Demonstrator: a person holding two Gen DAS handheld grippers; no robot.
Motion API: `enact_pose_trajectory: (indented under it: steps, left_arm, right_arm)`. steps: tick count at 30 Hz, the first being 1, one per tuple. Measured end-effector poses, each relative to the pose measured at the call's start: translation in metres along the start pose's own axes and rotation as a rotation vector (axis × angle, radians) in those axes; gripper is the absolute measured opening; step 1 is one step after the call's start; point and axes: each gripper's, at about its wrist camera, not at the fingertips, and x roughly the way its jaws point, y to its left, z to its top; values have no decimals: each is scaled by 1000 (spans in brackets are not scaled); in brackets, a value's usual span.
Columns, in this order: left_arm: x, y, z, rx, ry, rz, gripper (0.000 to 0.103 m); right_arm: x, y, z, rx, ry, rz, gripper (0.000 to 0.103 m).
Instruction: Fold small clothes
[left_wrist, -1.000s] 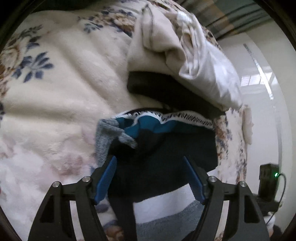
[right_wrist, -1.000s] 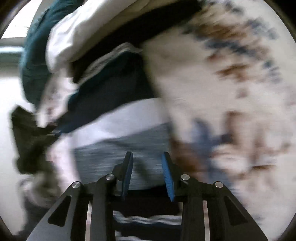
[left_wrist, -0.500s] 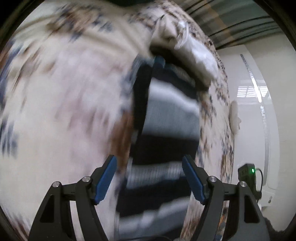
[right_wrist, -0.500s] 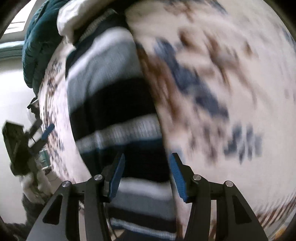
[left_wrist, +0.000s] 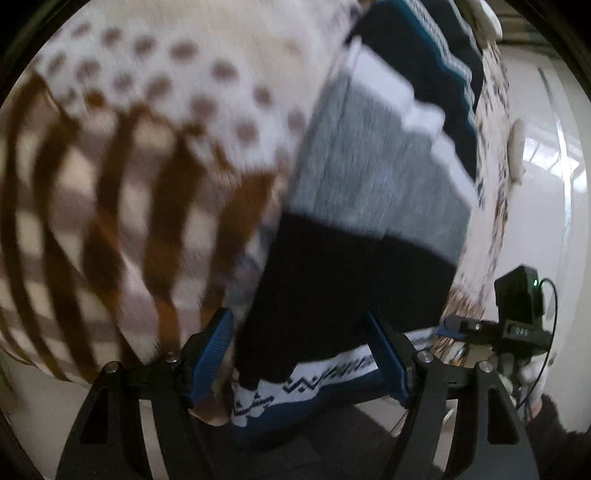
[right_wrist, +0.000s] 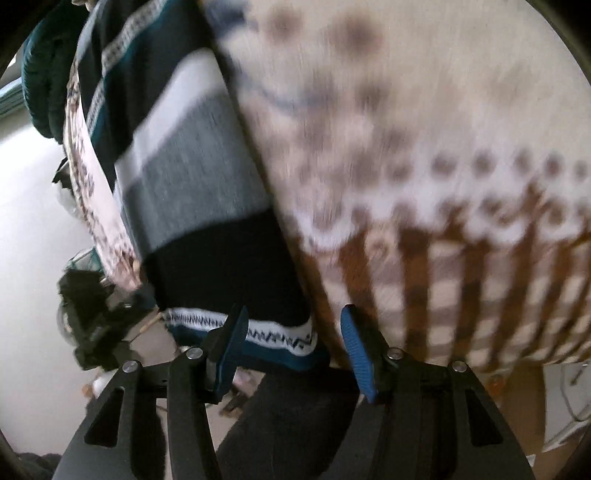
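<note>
My left claw (left_wrist: 301, 354) stands wide, its blue pads either side of the sweater's (left_wrist: 376, 192) near hem without pinching it. My right claw (right_wrist: 291, 339) is also spread, a little narrower, one pad over the patterned hem band and the other over the blanket (right_wrist: 424, 129); nothing is gripped in either.

The sweater lies flat on the blanket, at the bed's near edge. Its hem, a white zigzag band above teal, reaches that edge and hangs just over it in both views. From the hem the stripes run away from me: black, grey, white, then dark navy with another patterned band. So its long axis points straight off from the edge across the bed, hem toward me.

In the left view the blanket's brown check and dots fill the side to the left of the sweater, and a narrow strip of blanket shows along its right side before the bed drops off to pale floor. A black device (left_wrist: 519, 295) with a green light sits there, near my left claw's right finger. In the right view a teal bundle (right_wrist: 44, 74) lies at the far left. Both views are motion-blurred.
</note>
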Motion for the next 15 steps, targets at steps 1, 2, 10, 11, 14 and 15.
enact_pose_trajectory:
  steps: [1,2,10,11,14,15]
  left_arm:
    - [4,0,-2,7,9,0,71]
    - [6,0,-4,7,11,-1,71]
    - [-3,-2,-17,7,-37,-114,9]
    - [-7,-2,-19,-3,-49,-121,9]
    - [-15,-2,-26,-33,-73,-163,8]
    - [-16,-3,-28,-31,-69,-167,8]
  right_arm:
    - [8,-4,-3,-2,8,0,54]
    - [15,-5,-3,2,14,3,54]
    - [53,-2,-8,39,-6,173,54]
    - [54,1,-11,35,-24,173,39]
    - [53,4,-27,50,-56,180,13]
    - [53,5,-34,55,-59,177,12]
